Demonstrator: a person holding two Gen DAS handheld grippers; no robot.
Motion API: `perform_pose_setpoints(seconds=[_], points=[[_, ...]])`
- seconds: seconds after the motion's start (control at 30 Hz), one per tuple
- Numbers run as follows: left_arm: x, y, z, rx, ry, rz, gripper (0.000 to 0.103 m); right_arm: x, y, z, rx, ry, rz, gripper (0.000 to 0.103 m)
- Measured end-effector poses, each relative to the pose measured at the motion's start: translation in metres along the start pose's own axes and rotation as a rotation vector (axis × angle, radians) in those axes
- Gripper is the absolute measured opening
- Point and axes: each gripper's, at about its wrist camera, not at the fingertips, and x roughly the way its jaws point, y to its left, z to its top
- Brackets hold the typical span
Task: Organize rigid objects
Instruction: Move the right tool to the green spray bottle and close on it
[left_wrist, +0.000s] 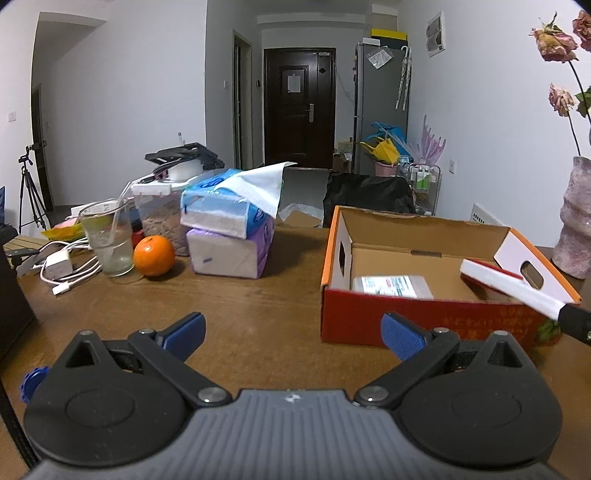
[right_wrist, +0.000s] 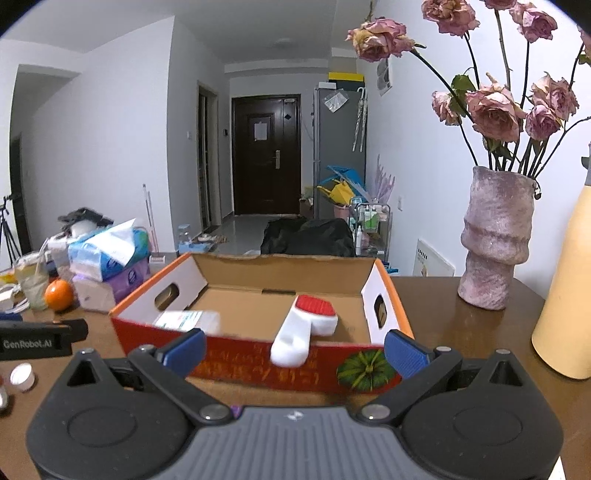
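Brush (right_wrist: 304, 326) and packet (right_wrist: 186, 319) in box (right_wrist: 258, 363).

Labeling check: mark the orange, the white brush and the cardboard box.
orange (left_wrist: 154, 256), left wrist view, middle of the peel.
white brush (right_wrist: 295, 332), right wrist view, handle.
cardboard box (right_wrist: 258, 363), right wrist view, red front wall.

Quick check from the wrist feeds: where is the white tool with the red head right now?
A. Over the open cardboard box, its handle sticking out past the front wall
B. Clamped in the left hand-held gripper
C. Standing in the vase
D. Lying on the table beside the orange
A: in the right wrist view the white tool with the red head sits over the open cardboard box, its handle crossing the front wall.
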Motion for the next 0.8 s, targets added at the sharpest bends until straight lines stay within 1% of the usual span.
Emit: perform_pose_setpoints(seconds=[0.3,0.43,0.53,0.8], points=[[-0.031,0.015,-0.026,0.016,0.018,0.009,0.103,-0.023,0.009,-0.022,-0.015,0.022,0.015,0.103],[-0.044,0.019,-0.038,0.027,0.028,0.012,0.103,-0.032,0.014,-0.037,-0.021,0.010,0.033,0.103],[-0.051,0.022,-0.048,0.043,0.035,0.019,0.103,-0.039,0.020,-0.048,-0.034,-0.019,0.064,0.103],[-0.060,0.033,-0.065,0.060,0.068,0.025,0.103,-0.038,0.040,-0.063,-0.090,0.033,0.125,0.103]])
